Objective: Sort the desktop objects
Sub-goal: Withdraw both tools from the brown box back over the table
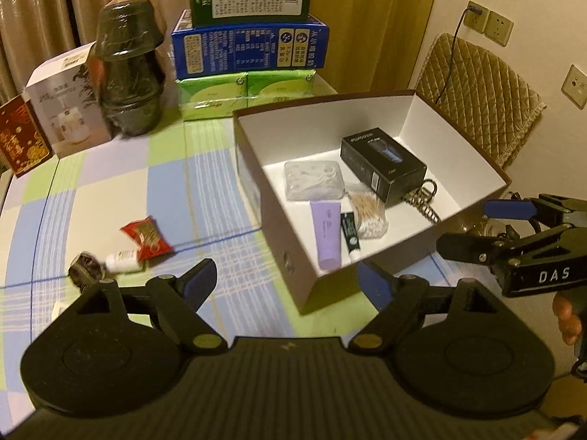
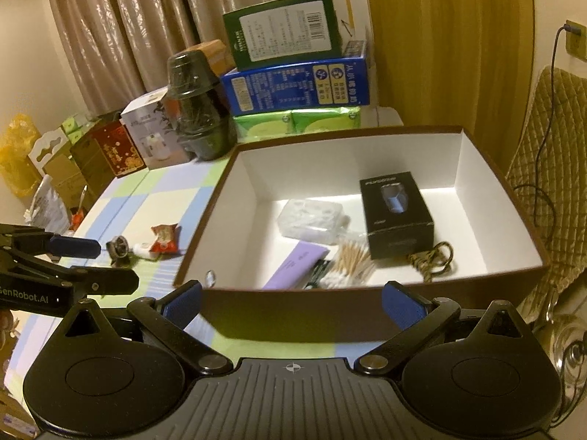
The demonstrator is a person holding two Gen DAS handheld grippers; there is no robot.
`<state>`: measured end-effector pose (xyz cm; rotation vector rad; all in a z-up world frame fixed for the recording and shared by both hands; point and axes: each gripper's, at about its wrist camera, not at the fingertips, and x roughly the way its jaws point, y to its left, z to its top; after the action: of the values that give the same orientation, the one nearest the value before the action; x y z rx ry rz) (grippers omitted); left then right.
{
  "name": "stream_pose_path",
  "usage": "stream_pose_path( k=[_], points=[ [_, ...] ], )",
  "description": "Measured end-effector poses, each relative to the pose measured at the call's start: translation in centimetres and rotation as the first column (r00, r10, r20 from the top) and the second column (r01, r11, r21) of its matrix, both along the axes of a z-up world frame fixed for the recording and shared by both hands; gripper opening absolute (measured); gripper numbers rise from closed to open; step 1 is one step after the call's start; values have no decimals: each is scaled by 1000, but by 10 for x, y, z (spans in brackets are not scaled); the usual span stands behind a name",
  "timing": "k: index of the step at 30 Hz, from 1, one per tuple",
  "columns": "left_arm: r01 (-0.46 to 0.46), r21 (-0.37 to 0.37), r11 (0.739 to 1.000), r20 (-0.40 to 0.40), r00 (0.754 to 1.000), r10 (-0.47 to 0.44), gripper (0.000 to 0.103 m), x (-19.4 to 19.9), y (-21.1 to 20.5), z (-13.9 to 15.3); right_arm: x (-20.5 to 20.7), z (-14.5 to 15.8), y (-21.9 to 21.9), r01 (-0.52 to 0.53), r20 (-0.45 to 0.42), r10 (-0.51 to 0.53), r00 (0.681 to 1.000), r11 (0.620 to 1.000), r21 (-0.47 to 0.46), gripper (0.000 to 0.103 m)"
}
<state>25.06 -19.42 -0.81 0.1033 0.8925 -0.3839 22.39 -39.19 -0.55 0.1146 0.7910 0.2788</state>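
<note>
I am holding both tongs released and empty: left gripper, right gripper. The red packet is lying lower left, outside the box; I should be approaching it low, straddling its short side.

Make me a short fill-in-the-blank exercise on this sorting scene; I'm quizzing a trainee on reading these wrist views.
1. The purple tube lies inside the open ____.
2. The red snack packet lies on the checkered ____, outside the box.
3. The left gripper holds ____ between its fingers.
4. Beside the purple tube sits a bundle of cotton ____.

Missing words: box; tablecloth; nothing; swabs
</note>
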Motion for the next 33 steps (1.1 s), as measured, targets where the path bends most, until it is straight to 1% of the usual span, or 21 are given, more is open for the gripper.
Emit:
stream_pose_path(
  k=[7,12,25,33],
  points=[
    [-11,1,1000,-21,1000,11,81,-22,33,-2,-21,-7,31,-31,-32,31,999,999,8,101],
    [-39,2,999,-35,999,39,81,-34,60,-5,-28,-13,58,-67,-56,68,996,998,13,101],
    [-147,23,989,-74,986,149,81,-48,131,-15,-23,-32,129,-186,-97,187,978,982,27,101],
    [-201,36,979,-80,976,204,81,-50,166,-18,-16,-40,162,-231,-103,233,967,972,33,101]
  ],
)
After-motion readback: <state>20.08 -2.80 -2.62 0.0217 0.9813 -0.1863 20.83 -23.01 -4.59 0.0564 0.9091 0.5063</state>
